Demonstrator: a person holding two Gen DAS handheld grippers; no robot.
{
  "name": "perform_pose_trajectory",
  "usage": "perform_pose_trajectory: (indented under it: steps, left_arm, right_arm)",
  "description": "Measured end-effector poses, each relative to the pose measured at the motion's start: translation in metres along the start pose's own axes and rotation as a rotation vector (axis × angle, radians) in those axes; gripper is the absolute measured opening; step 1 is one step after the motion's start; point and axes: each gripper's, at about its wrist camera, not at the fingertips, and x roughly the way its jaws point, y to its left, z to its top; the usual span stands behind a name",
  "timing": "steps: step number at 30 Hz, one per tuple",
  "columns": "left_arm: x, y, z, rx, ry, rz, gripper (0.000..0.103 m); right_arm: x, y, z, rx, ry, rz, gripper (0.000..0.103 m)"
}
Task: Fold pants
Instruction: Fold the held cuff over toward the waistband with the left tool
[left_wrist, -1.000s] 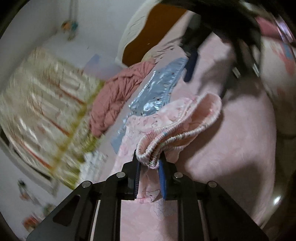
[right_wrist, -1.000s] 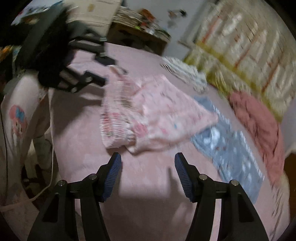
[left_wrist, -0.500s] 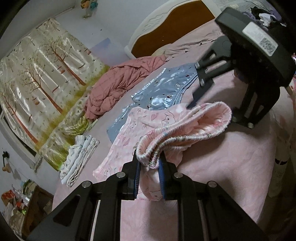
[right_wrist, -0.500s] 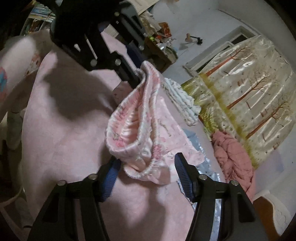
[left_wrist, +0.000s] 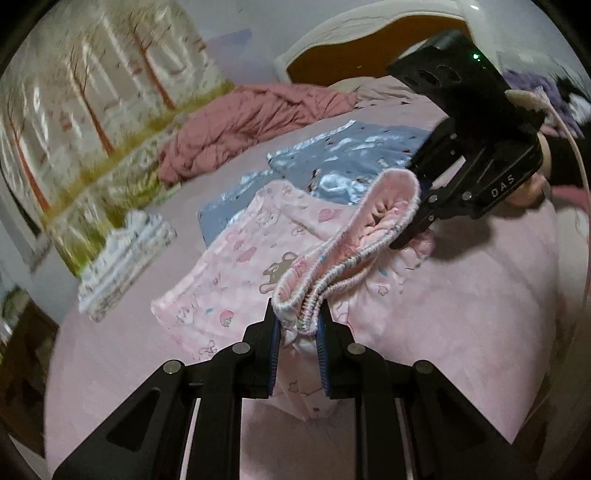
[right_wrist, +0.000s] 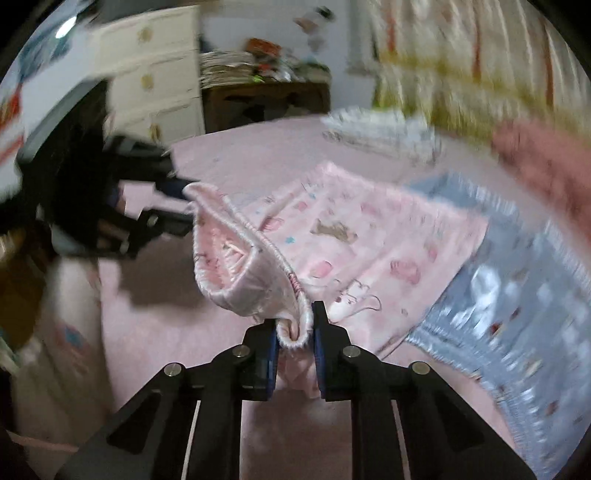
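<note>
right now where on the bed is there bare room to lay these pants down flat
Bare pink sheet lies on the near side of the pink pants, toward the bed's edge, and between them and the folded white stack. Behind is crowded: the blue garment touches the pants, with the rumpled pink quilt beyond.

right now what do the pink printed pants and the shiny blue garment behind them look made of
Pink printed pants: likely soft satin-like fabric, faint sheen, ribbed gathered elastic waistband. Shiny blue garment: probably satin, with bright glossy highlights across its folds.
</note>
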Motion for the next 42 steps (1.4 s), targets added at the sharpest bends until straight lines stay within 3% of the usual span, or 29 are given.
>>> perform_pose_trajectory:
  steps: [7,13,18,28,33,36,39,42]
  left_arm:
    - [0.027,0.035,0.006,-0.125,0.073,-0.057,0.017]
    - [0.047,0.050,0.008,-0.166,0.101,-0.067,0.018]
    - [0.062,0.058,0.006,-0.189,0.121,-0.070,0.022]
    - [0.077,0.071,-0.003,-0.270,0.121,-0.035,0.026]
    - [0.064,0.071,-0.008,-0.287,0.097,0.036,0.036]
    - [0.039,0.076,-0.013,-0.354,0.039,0.099,0.040]
    - [0.007,0.069,-0.018,-0.366,-0.023,0.141,0.040]
    - [-0.005,0.056,-0.023,-0.369,0.015,0.134,0.040]
  right_arm:
    - [0.022,-0.045,0.009,0.256,0.001,0.190,0.017]
    - [0.038,-0.067,0.018,0.350,-0.004,0.203,0.017]
    - [0.044,-0.075,0.022,0.389,-0.004,0.178,0.017]
    - [0.050,-0.072,0.026,0.348,-0.015,0.028,0.017]
    - [0.055,-0.072,0.026,0.340,0.004,-0.007,0.018]
    - [0.050,-0.071,0.026,0.344,-0.001,-0.053,0.038]
    - [0.024,-0.064,0.022,0.347,-0.095,-0.134,0.047]
    - [0.001,-0.052,0.018,0.342,-0.165,-0.163,0.053]
